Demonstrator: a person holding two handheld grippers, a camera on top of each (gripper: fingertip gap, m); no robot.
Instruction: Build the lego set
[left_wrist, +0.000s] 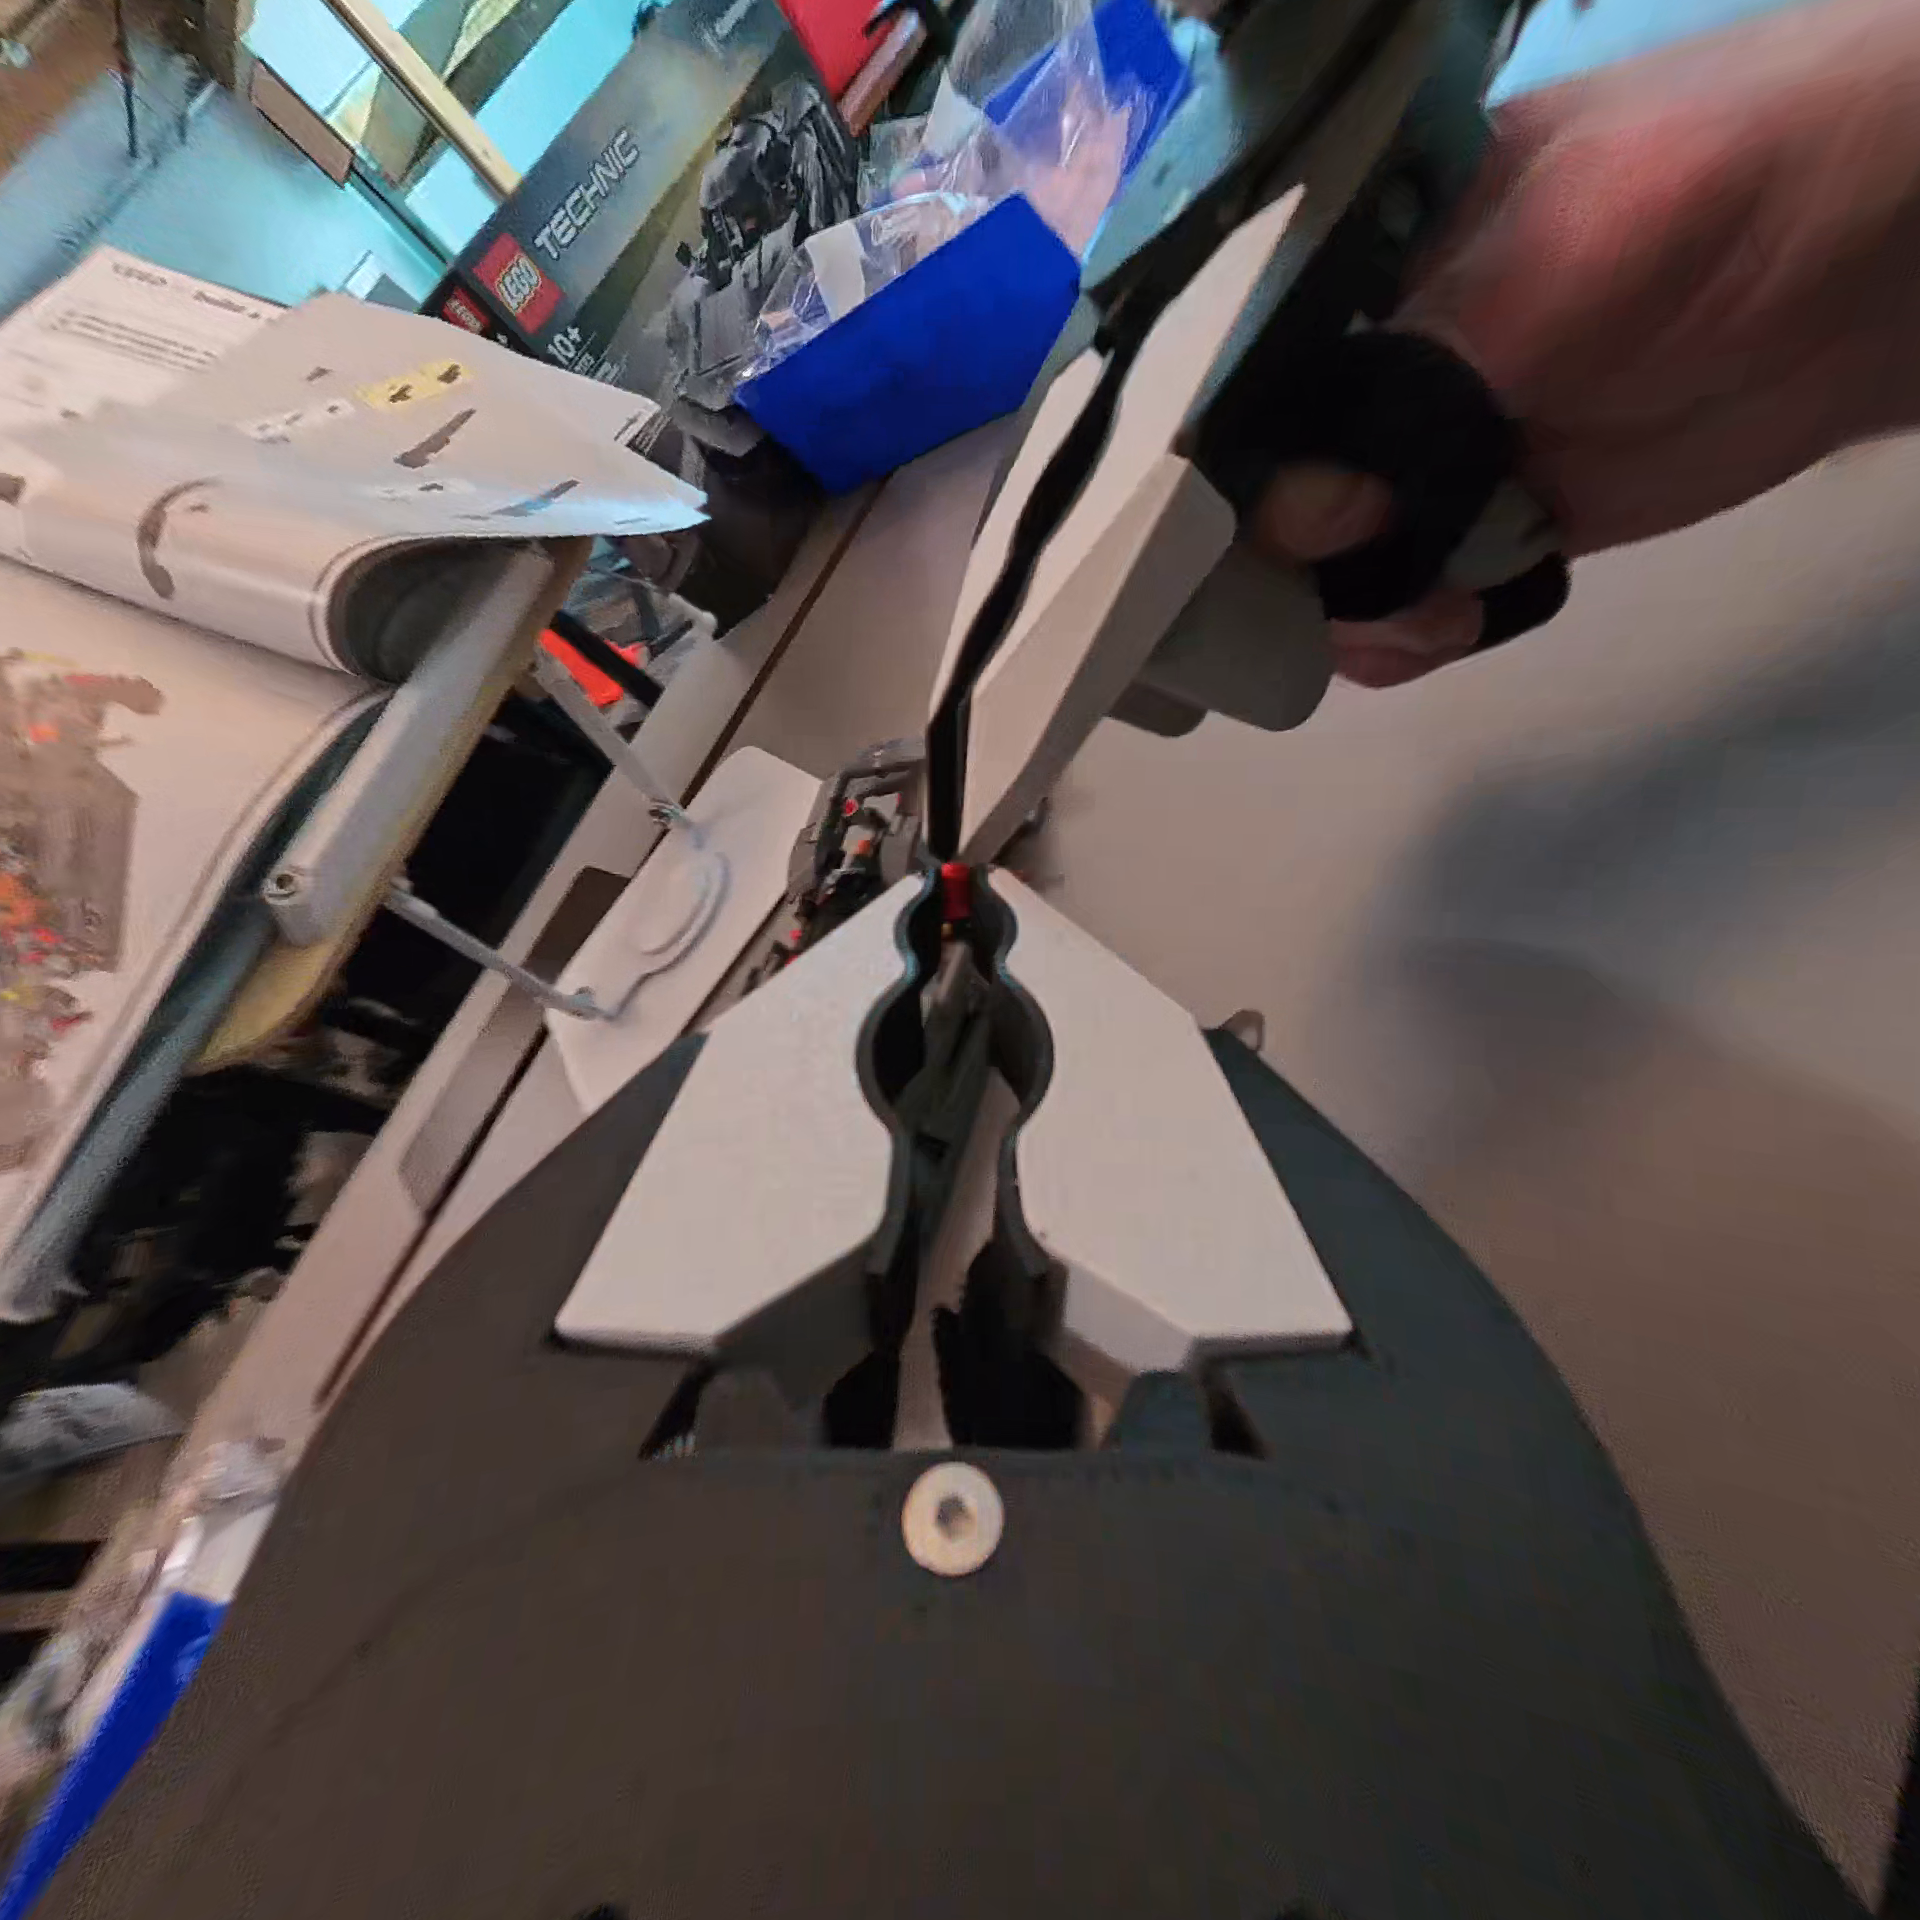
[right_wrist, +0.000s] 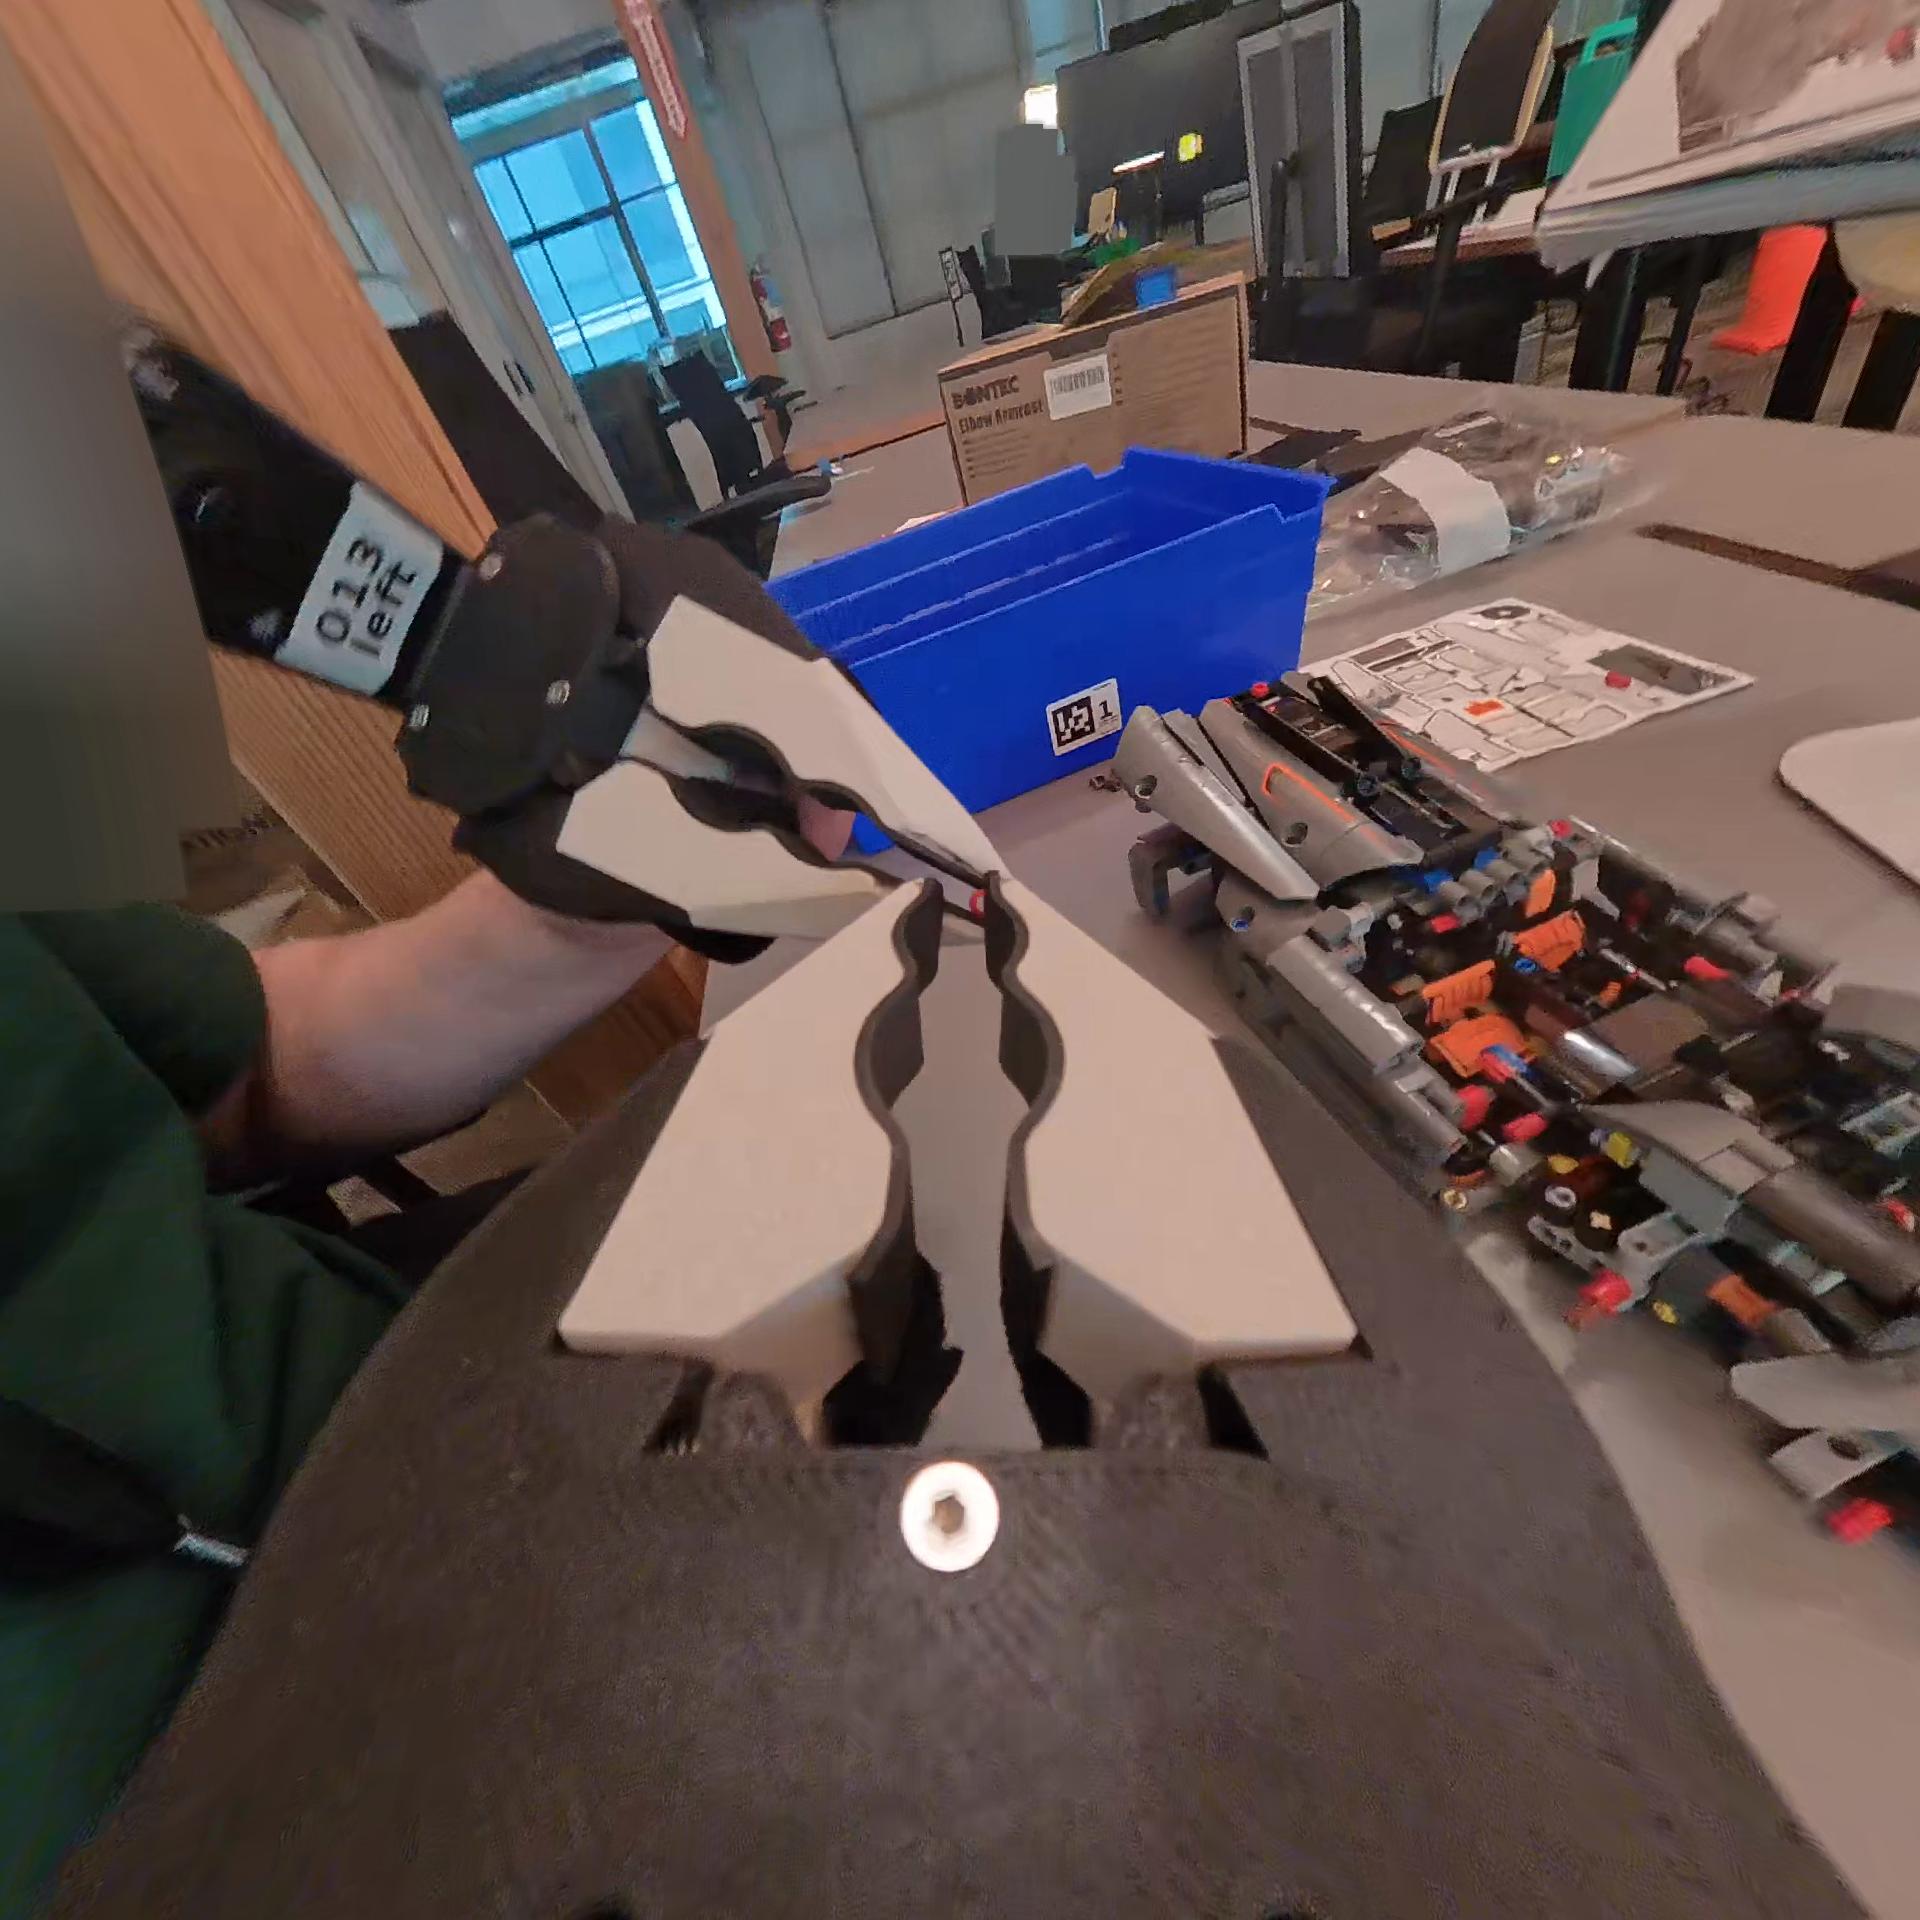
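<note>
The half-built Lego model (right_wrist: 1538, 1049), a long grey and black vehicle body studded with orange, red, blue and yellow pins, lies on the grey tabletop (right_wrist: 1621, 520) to the right of both tools, untouched by either. In the left wrist view only its dark end (left_wrist: 852, 842) shows beyond the fingertips.

The left gripper (left_wrist: 951, 899), white-fingered with black wavy pads, has its jaws drawn almost together on a small red Lego pin (left_wrist: 953, 896), pinched at the very tips. The right gripper (right_wrist: 961, 896) meets it tip to tip above the table edge; its jaws stand slightly parted along their length and narrow to a slim gap at the tips, where the same red pin (right_wrist: 977, 904) sits. Whether the right one truly grips the pin or only touches it I cannot tell. In the left wrist view the right gripper (left_wrist: 940, 847) comes down from above with its fingers nearly closed, held by a person's hand (left_wrist: 1704, 343). In the right wrist view the left gripper (right_wrist: 961, 883) comes in from the left, carried by a bare forearm with a green sleeve (right_wrist: 125, 1195).

A blue plastic bin (right_wrist: 1049, 634) stands behind the tips, just left of the model. A white sticker sheet (right_wrist: 1527, 681) lies flat beyond the model, and clear bags of parts (right_wrist: 1455, 509) lie farther back. A brown cardboard box (right_wrist: 1101, 390) sits behind the bin. An open instruction booklet (left_wrist: 260, 499) rests on a stand at the left, with the dark set box (left_wrist: 623, 239) behind it
</note>
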